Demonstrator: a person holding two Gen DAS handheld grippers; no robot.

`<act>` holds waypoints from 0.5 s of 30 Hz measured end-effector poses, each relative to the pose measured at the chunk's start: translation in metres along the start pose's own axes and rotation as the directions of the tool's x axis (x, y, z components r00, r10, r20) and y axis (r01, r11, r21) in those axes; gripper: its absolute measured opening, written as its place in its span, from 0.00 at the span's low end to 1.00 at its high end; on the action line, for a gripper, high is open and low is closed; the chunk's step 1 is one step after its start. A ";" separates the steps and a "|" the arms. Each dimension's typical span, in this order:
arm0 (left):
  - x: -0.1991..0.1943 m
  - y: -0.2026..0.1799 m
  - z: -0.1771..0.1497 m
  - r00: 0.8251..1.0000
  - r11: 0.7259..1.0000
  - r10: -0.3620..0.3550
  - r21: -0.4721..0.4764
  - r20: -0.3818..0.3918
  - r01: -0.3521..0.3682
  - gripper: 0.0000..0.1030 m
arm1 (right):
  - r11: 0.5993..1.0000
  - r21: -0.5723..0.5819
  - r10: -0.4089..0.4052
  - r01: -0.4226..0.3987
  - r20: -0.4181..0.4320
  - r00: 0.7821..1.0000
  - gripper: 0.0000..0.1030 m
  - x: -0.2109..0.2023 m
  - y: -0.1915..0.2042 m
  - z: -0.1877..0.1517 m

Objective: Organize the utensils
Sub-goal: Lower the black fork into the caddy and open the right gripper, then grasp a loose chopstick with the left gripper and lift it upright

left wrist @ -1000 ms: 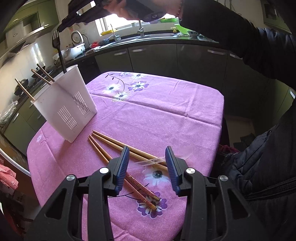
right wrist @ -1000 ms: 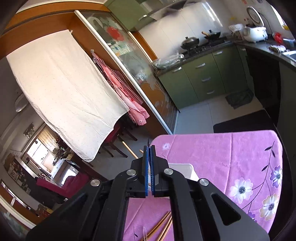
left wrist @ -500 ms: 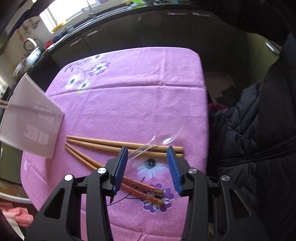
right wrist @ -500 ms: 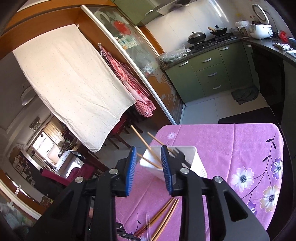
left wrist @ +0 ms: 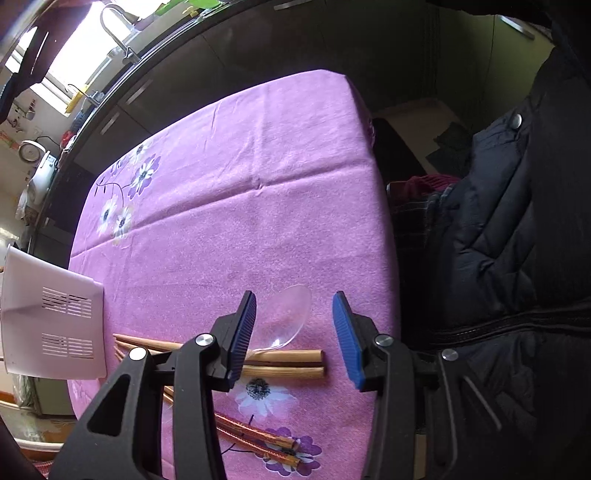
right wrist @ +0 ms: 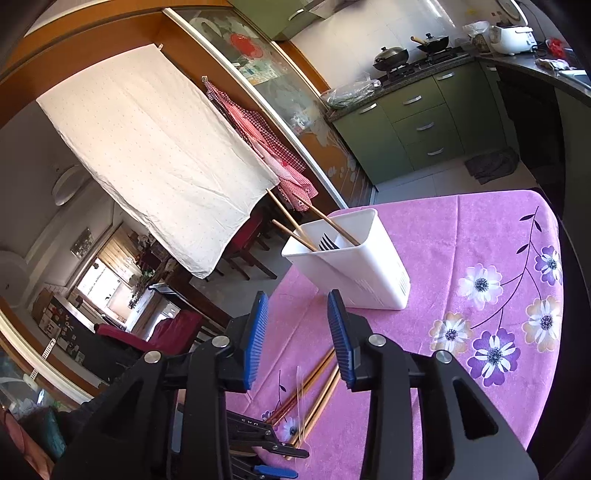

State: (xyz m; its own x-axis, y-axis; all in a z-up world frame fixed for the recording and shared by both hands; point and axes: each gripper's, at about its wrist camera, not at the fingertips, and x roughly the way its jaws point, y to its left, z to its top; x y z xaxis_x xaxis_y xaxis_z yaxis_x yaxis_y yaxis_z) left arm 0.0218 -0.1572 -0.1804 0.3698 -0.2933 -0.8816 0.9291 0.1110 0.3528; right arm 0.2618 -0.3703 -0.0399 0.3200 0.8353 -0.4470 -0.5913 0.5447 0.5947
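Between left tool's [left wrist: 294,334] fingers, clear spoon [left wrist: 286,318].

This is a lived-in home kitchen with the dining spot right in it. Green cabinets [right wrist: 424,125] with metal drawer pulls run under a dark counter, where two black lidded pans [right wrist: 391,56] sit on a gas hob beside a white rice cooker [right wrist: 513,35]. A tall tap [left wrist: 116,31] curves over the sink by a bright window. The eating surface wears a pink flowered tablecloth [left wrist: 236,206]. A red checked apron [right wrist: 258,125] hangs by a sliding glass door, a white sheet [right wrist: 155,147] is draped next to it, and beyond lies a room with dark red chairs [right wrist: 162,328].
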 end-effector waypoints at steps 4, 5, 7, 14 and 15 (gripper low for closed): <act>0.001 0.008 0.000 1.000 0.999 -0.020 -0.042 -0.005 0.020 0.24 | 1.000 -0.001 0.021 -0.021 0.021 1.000 0.34 -0.011 0.001 -0.004; 0.002 0.010 0.000 1.000 0.998 -0.027 -0.056 -0.004 0.026 0.21 | 1.000 -0.001 0.025 -0.025 0.024 0.999 0.34 -0.012 0.002 -0.005; 0.004 0.015 0.000 0.999 0.995 -0.042 -0.087 -0.007 0.041 0.15 | 0.999 -0.005 0.034 -0.034 0.026 0.999 0.35 -0.015 0.005 -0.006; 0.006 0.023 -0.002 0.999 0.987 -0.047 -0.154 0.002 0.047 0.07 | 0.998 -0.024 0.066 -0.066 0.027 0.997 0.36 -0.022 0.016 -0.017; 0.005 0.023 -0.002 0.999 0.986 -0.042 -0.163 0.008 0.042 0.06 | 0.997 -0.027 0.072 -0.071 0.027 0.997 0.36 -0.023 0.017 -0.019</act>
State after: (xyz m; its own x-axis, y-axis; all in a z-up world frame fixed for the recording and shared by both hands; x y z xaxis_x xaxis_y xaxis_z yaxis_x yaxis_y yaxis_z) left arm 0.0454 -0.1540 -0.1772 0.3309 -0.3050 -0.8930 0.9324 0.2513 0.2596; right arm 0.2303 -0.3817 -0.0320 0.2968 0.8739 -0.3850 -0.6325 0.4819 0.6064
